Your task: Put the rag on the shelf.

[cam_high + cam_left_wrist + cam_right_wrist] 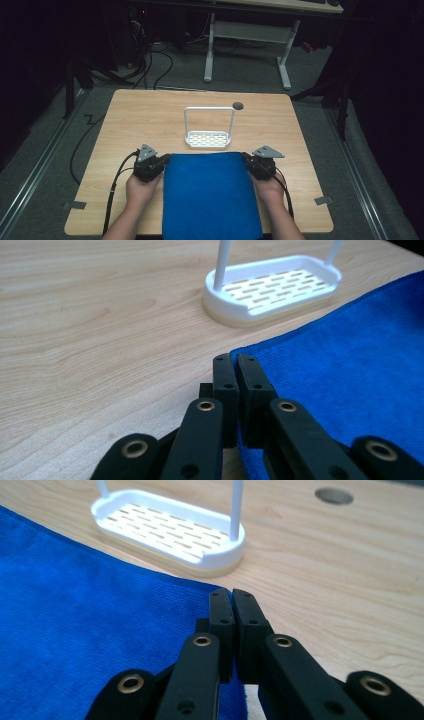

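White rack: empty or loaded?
Empty. The white rack has a bare slotted base and nothing hanging on its handle; the blue cloth lies beside it, on the table.

Left gripper (162, 161) and right gripper (246, 159): matte black bodies, each topped by a grey three-cornered plate. Jaws are flat black links joined by brass-ringed rivets, small screw holes near the tips. A black cable trails behind each gripper. Forearms bare, no sleeves.

no readable text, labels, brands, numbers or signs anywhere
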Demonstrator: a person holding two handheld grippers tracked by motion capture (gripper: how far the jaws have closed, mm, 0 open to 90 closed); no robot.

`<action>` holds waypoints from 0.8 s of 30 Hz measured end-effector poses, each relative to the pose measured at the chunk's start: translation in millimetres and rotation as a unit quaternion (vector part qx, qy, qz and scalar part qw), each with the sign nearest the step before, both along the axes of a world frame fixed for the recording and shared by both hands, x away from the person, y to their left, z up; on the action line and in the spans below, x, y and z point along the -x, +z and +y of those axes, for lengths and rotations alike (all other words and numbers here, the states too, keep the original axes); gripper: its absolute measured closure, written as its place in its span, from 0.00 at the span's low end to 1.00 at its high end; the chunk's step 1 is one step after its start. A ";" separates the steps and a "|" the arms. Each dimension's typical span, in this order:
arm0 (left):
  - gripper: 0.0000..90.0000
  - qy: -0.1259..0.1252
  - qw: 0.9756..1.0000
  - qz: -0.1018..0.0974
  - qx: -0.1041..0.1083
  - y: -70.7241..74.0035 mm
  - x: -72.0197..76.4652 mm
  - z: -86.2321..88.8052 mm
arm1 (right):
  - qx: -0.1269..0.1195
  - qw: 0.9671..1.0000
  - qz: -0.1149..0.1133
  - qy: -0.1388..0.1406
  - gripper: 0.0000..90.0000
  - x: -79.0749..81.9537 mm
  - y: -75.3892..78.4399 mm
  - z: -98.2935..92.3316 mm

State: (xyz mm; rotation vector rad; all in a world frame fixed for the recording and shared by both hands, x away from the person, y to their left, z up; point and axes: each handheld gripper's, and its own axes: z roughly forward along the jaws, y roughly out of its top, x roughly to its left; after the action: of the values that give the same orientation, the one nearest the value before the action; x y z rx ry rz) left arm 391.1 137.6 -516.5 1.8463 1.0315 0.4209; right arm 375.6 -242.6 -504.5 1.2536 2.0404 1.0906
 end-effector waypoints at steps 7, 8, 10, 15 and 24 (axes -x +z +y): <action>0.98 0.010 0.999 -0.045 0.025 18.1 13.8 4.2 | -0.021 0.999 -0.040 0.007 0.99 14.5 21.4 -6.9; 0.98 0.012 0.998 -0.052 0.030 21.2 16.0 5.3 | -0.024 0.999 -0.047 0.007 0.99 16.4 24.4 -7.8; 0.98 0.013 0.997 -0.065 0.041 26.9 19.8 7.4 | -0.029 0.998 -0.060 0.004 0.99 19.6 30.1 -9.1; 0.98 0.012 0.994 -0.093 0.062 38.1 27.9 10.8 | -0.037 0.995 -0.091 0.005 0.99 27.0 41.6 -8.7; 0.98 0.008 0.987 -0.137 0.089 62.8 42.3 12.9 | -0.063 0.989 -0.131 0.021 0.99 42.4 67.1 -2.3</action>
State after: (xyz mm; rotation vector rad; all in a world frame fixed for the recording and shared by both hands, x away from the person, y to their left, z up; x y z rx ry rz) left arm 348.8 150.4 -453.7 1.5722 0.8671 0.5573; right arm 333.2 -244.9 -437.4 1.0654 1.8307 1.3450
